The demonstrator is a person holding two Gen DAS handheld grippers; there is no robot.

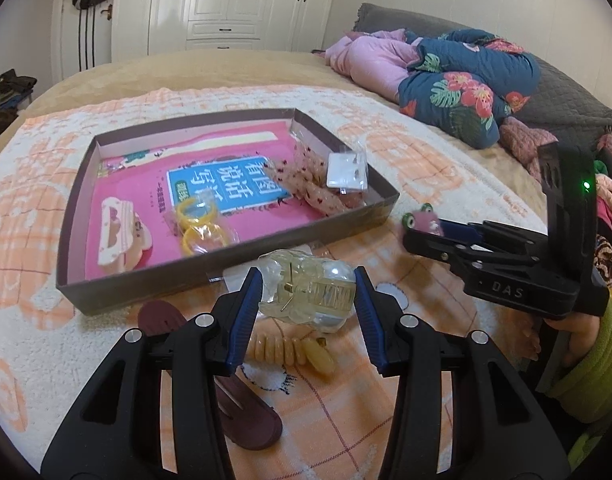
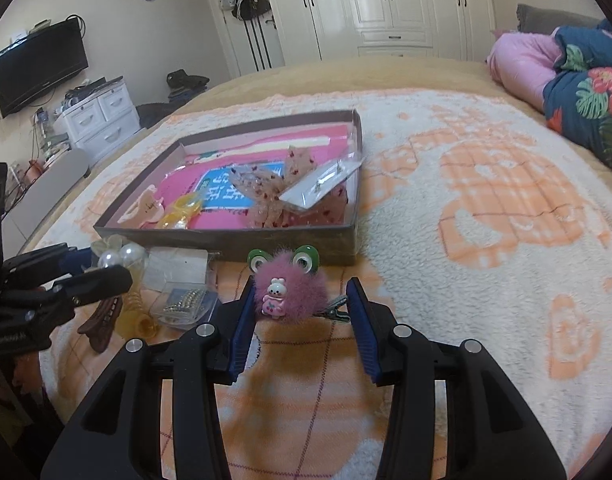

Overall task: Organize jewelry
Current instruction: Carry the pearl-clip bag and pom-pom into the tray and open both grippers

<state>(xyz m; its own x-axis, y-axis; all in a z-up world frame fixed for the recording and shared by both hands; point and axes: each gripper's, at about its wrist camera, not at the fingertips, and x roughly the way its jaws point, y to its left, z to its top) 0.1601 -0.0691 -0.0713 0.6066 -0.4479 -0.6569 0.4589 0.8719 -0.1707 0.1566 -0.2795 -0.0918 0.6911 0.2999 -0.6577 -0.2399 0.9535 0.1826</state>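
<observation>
The right tongs (image 2: 299,304) grip a fluffy frog clip (image 2: 288,290), lifted near the bed's front edge just before the box (image 2: 356,236); it is light and soft, best pinched across its metal clip. The left tongs (image 1: 308,306) hold a clear hair claw (image 1: 306,294), hard and brittle.

Maroon hair clip (image 1: 241,412) half hidden behind the left tool's (image 1: 308,304) arms; boxed book's (image 1: 225,184) title partly covered.

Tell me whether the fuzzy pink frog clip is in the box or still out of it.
Out. The fuzzy pink frog clip sits between the right tool's fingers, in front of the box's near wall.
</observation>
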